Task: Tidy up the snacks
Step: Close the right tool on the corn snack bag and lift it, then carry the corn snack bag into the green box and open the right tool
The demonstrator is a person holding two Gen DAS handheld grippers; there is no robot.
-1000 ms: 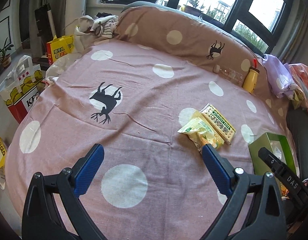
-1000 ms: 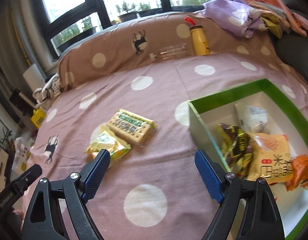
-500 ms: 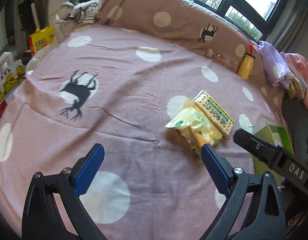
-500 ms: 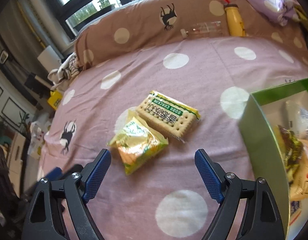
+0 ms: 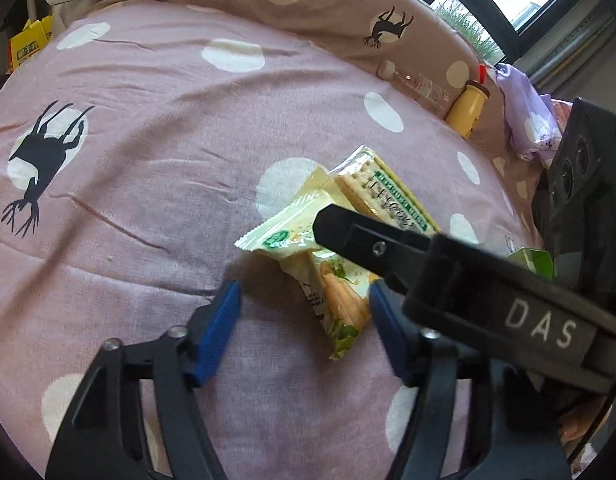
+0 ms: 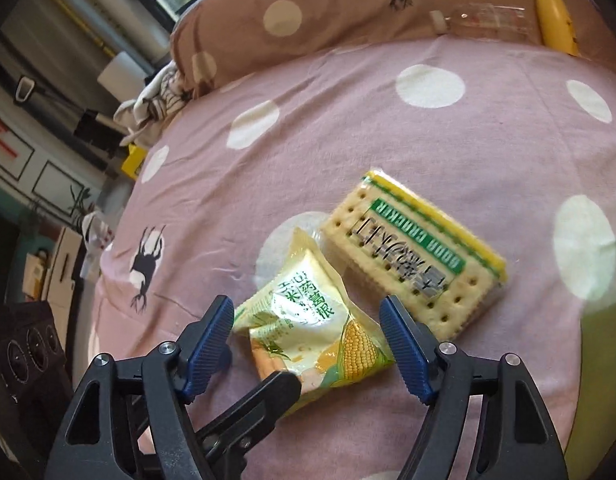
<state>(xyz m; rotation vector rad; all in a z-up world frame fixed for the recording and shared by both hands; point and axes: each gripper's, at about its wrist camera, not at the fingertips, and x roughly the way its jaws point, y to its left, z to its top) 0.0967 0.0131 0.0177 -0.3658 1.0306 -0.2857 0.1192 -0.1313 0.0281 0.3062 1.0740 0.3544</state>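
A yellow-green corn snack pouch [image 6: 312,332] lies on the pink dotted bedspread, partly over a soda cracker pack [image 6: 416,264]. My right gripper [image 6: 306,340] is open, its blue pads on either side of the pouch's near end. My left gripper [image 5: 304,320] is open just in front of the same pouch [image 5: 308,248], with the cracker pack [image 5: 388,196] behind it. The right gripper's black body [image 5: 448,268] crosses the left wrist view over the snacks. A left gripper finger [image 6: 248,412] shows in the right wrist view.
A green box corner [image 5: 536,260] shows at the right, its edge also in the right wrist view [image 6: 604,380]. A yellow bottle [image 5: 468,108] and a clear bottle [image 5: 416,84] lie against the brown pillow. Purple cloth [image 5: 528,120] lies at the far right. A yellow carton [image 5: 26,44] stands left of the bed.
Both grippers have moved in close to the corn snack pouch; the right gripper now straddles it. The green box has slid nearly out of the right wrist view. The snacks lie as before.
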